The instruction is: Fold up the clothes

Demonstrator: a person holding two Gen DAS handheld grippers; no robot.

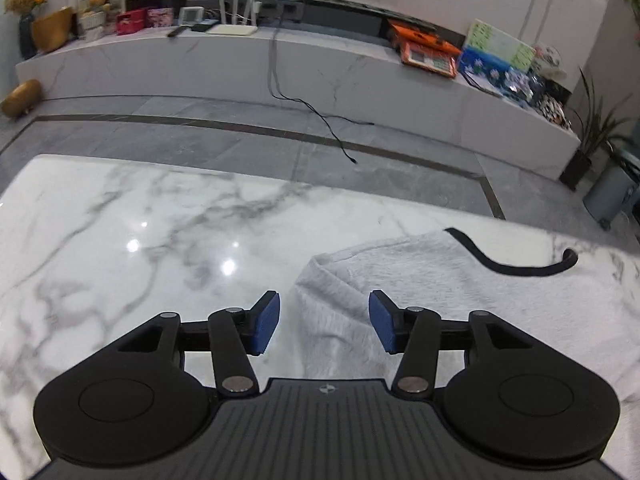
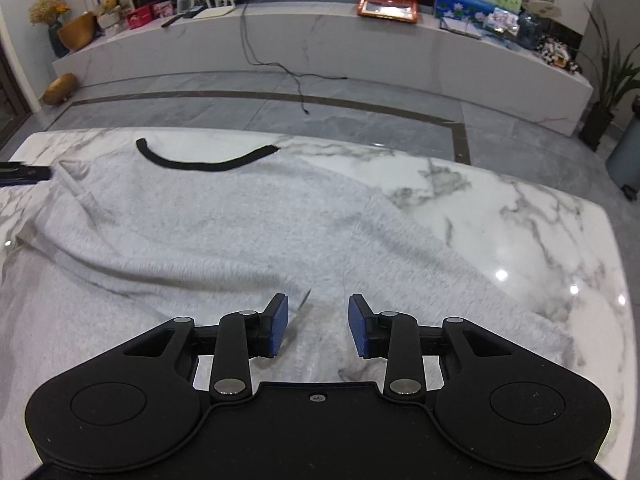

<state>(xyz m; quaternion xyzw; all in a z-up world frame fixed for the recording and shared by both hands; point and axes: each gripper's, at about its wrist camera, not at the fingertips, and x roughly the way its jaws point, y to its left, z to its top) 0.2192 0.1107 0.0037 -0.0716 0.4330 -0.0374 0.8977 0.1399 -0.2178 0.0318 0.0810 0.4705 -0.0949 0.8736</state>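
Grey sweatshirt [image 2: 208,224] with black neckline trim [image 2: 200,162] lies spread on white marble table [image 2: 520,216], collar toward the far edge, fabric rumpled with a long crease running across the body and one sleeve [image 2: 440,264] angled out to the right. Left gripper [image 1: 324,322]: jaws wide apart, blue pads [image 1: 266,324] bare, gripping nothing, poised over the garment's left edge where cloth meets bare marble; cannot tell if it touches. Right gripper [image 2: 318,326]: jaws parted, somewhat less wide, nothing between them, above the lower body of the sweatshirt near a folded fabric edge. In the right wrist view a dark blue-black object at the far left table edge looks to be the other gripper's tip, just beside the shoulder. Beyond the table: grey tiled floor, loose black cable [image 1: 320,116] trailing off a long marble ledge [image 1: 224,60] holding a white router [image 1: 234,14], red gift boxes, an orange-framed item, painted pictures. Writing on those too small to read; a small emblem on the left gripper body illegible.
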